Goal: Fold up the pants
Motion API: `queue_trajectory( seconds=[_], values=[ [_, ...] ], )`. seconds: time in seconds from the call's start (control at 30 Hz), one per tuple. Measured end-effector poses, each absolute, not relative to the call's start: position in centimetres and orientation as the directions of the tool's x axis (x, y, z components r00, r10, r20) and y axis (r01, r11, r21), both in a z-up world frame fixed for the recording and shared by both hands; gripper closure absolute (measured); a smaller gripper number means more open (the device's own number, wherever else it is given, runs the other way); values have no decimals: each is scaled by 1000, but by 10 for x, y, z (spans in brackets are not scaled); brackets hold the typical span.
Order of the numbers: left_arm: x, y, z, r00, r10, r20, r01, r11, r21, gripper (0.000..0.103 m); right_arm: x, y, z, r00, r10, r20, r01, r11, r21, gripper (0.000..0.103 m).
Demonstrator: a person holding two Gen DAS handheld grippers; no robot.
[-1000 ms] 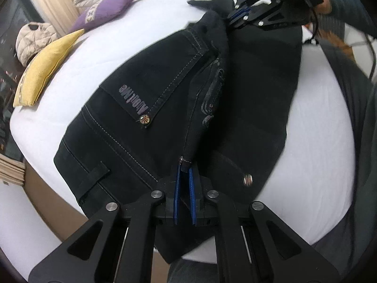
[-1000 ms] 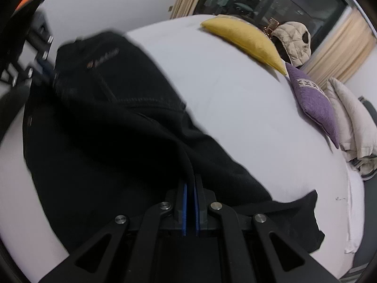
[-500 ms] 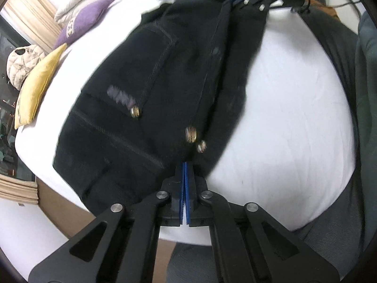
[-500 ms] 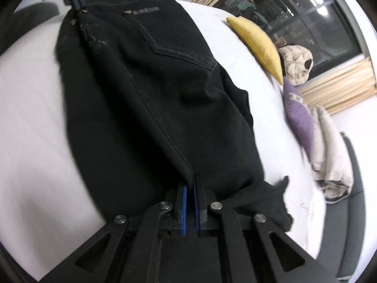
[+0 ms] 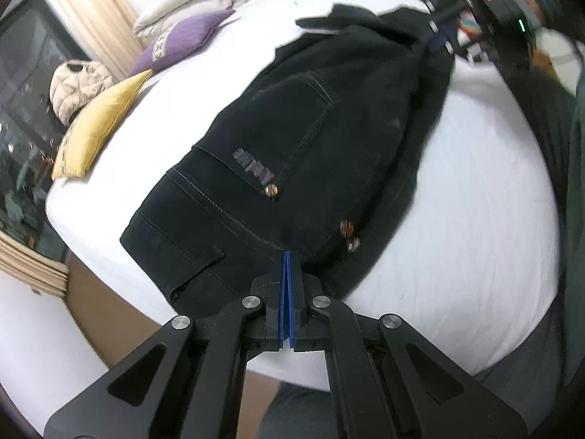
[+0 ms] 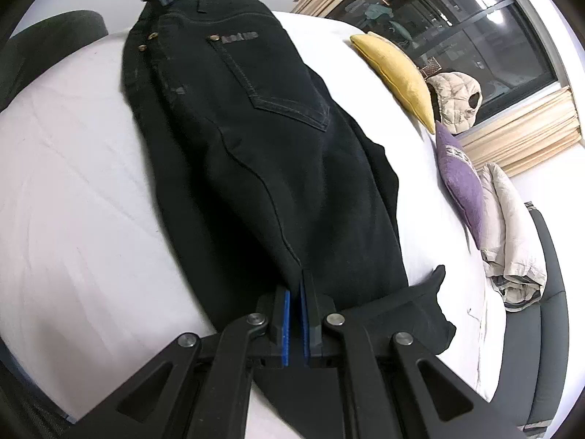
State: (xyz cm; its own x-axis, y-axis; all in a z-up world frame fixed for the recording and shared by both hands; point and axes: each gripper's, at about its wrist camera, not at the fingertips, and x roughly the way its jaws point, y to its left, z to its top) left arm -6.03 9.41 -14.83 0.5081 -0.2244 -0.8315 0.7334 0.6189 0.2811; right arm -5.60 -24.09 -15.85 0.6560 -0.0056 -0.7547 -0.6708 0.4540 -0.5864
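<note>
A white bed point(image 6: 73, 190) fills most of both views and carries every other item. On it lies a pair of black pants point(image 6: 248, 139), folded lengthwise so that one leg rests on the other, with a back pocket point(image 6: 278, 84) facing up. The garment is stretched in a long band between the two grippers; in the right wrist view it runs from the near edge to the far left corner, and its midsection rests on the sheet.

At the far side of the bed, toward the window point(image 6: 457, 25), stand a yellow cushion point(image 6: 398, 73), a purple cushion point(image 6: 460, 183) and a beige quilted jacket point(image 6: 457, 102); a folded pale duvet point(image 6: 512, 241) lies beyond the purple cushion at the right.

The left gripper point(image 5: 286, 267) is closed tight on the waistband end of the pants, its blue pads pressed together over the fabric edge, just beside a belt loop point(image 5: 197, 267). The right gripper point(image 6: 294, 292) is clamped on the leg seam at the opposite end, near the cuffs point(image 6: 427, 314), with cloth caught between its blue pads.

Smallest details: a woven brand label point(image 6: 239, 37) above the pocket, and metal rivets point(image 5: 346, 227) near the waistband.
</note>
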Motion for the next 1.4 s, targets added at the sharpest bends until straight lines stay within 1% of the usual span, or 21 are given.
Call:
queue_trajectory(
  seconds=[0.07,0.27,0.5,0.53,0.67,0.7,0.73,0.8,0.83,0.87,0.93,1.03,1.07,1.17,1.27,1.33,1.4],
  values=[
    [-52,92,-147,502,-248,-829,731,634,253,103,-56,-243,-162,649,-12,-761,-676,450,-584,98],
    [-53,85,-155,477,-232,-848,751,609,256,103,-58,-246,-168,635,-14,-772,-686,449,-573,97],
    [-60,98,-150,512,-198,-836,723,624,295,102,-67,-254,-172,619,-5,-785,-700,449,-555,97],
    [-57,101,-148,510,-203,-836,713,643,279,102,-68,-254,-176,610,-10,-792,-707,444,-550,97],
    [-44,106,-137,507,-265,-820,657,735,168,102,-76,-254,-184,638,-13,-770,-698,414,-585,96],
    [-42,104,-134,505,-282,-816,650,746,144,102,-76,-255,-182,637,-6,-771,-694,432,-576,95],
    [-39,101,-132,504,-292,-813,643,755,128,102,-75,-256,-180,631,0,-776,-694,448,-564,90],
    [-31,95,-130,495,-321,-808,636,767,85,102,-75,-258,-175,616,17,-787,-699,473,-536,83],
    [-26,91,-130,495,-328,-805,631,772,73,102,-75,-259,-174,613,23,-790,-701,478,-530,81],
    [-20,86,-132,497,-321,-806,624,778,75,102,-76,-259,-173,609,26,-793,-704,479,-525,80],
    [-6,79,-142,475,-298,-828,612,788,68,102,-79,-258,-171,609,39,-793,-707,480,-519,72],
    [8,73,-171,374,-241,-896,612,790,43,102,-81,-257,-168,606,49,-794,-707,489,-510,72],
    [6,71,-175,364,-231,-902,624,780,52,102,-82,-257,-165,607,57,-793,-704,500,-504,72],
    [-4,69,-174,342,-220,-914,640,766,55,103,-77,-256,-148,598,114,-793,-694,569,-442,72],
    [-13,69,-176,315,-217,-924,651,758,44,103,-61,-245,-127,609,189,-771,-667,647,-368,72],
    [-17,69,-177,311,-213,-926,651,758,44,103,-47,-231,-124,611,208,-764,-656,673,-342,72],
    [-18,67,-178,315,-205,-927,649,759,52,103,-26,-216,-131,582,218,-783,-651,703,-287,72]
  ],
)
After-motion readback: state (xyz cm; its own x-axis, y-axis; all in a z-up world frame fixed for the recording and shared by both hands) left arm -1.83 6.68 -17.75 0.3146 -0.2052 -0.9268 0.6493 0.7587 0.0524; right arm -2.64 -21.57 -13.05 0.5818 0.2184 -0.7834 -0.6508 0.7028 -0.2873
